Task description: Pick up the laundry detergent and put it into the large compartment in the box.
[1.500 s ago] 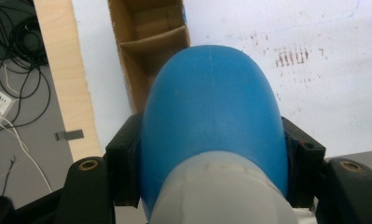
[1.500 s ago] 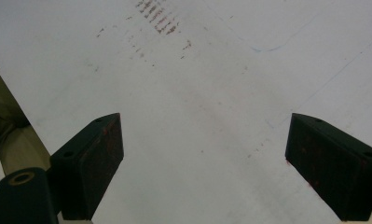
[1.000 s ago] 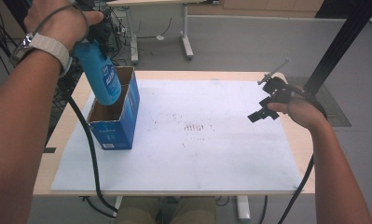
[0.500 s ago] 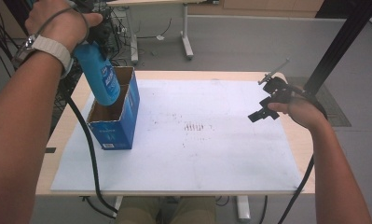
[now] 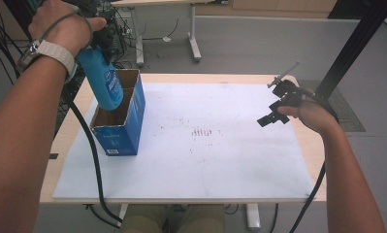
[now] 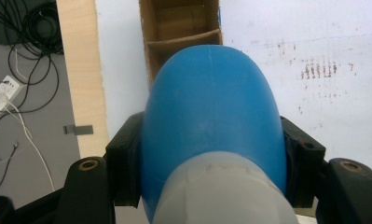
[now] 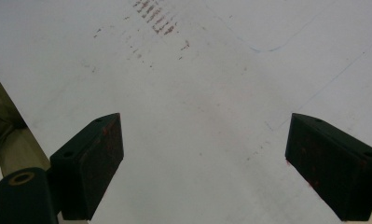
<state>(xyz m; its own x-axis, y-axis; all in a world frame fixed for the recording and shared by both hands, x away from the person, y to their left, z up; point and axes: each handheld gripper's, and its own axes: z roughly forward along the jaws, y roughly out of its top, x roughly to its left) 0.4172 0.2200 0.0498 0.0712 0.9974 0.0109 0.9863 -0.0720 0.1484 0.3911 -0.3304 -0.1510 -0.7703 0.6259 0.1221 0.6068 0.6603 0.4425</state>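
Observation:
A blue plastic bottle point(image 5: 106, 83) with a white label hangs tilted, its lower end inside the open top of a blue cardboard box point(image 5: 119, 137) at the left of the table. My left gripper point(image 5: 97, 47) is shut on the bottle's upper part, under the person's hand. In the left gripper view the bottle point(image 6: 211, 107) sits pressed between both black pads point(image 6: 124, 172), and the box's divided brown inside point(image 6: 183, 28) lies beyond it. My right gripper point(image 5: 273, 114) hovers open over the right side of the white mat point(image 5: 205, 160), with nothing between its pads point(image 7: 96, 158).
The white mat carries faint brown smudges point(image 5: 201, 132) near its middle. A light wooden table edge point(image 5: 318, 145) borders the mat. A black cable point(image 5: 91, 160) trails from the left gripper past the box. Cables lie on the floor point(image 6: 20, 60) to the left.

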